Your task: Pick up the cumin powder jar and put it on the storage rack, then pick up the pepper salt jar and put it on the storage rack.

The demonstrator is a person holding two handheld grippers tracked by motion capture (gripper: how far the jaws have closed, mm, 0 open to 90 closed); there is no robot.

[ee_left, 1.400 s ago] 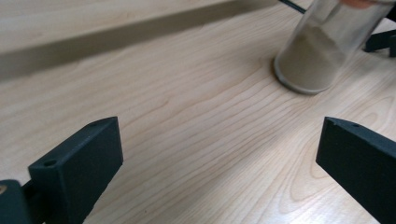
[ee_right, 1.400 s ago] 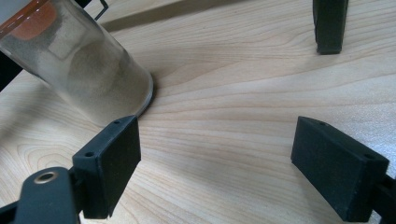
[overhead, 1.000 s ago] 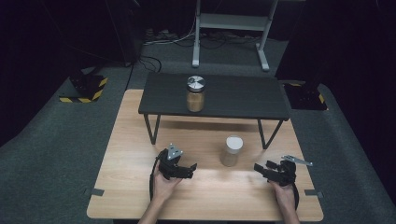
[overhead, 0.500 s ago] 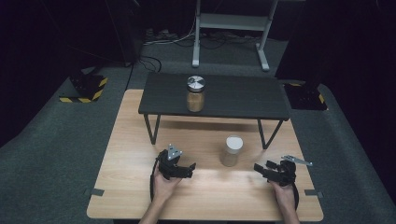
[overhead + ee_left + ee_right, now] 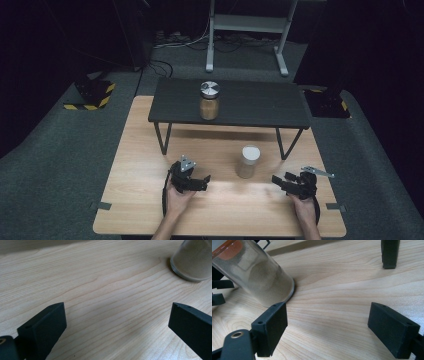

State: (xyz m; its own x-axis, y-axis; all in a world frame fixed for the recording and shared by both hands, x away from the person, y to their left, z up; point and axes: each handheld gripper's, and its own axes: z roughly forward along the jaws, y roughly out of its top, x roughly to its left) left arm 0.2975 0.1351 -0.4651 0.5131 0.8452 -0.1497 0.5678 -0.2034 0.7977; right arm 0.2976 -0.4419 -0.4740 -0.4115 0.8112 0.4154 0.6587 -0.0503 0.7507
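Both hand-held grippers, left [image 5: 204, 181] and right [image 5: 278, 180], agape over light wooden table [image 5: 150, 150]; dark room

Two jars and two grippers lying across a table

A jar [image 5: 248, 161] is standing on the table [image 5: 140, 145] between the left gripper [image 5: 202, 181] and the right gripper [image 5: 278, 180], in front of a small raised bench [image 5: 260, 102]; a second jar [image 5: 209, 100] is sitting on the bench, behind and to the left.

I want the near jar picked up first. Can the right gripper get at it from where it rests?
Probably yes: the right gripper is open and pointed at the near jar, with bare wooden table between them.
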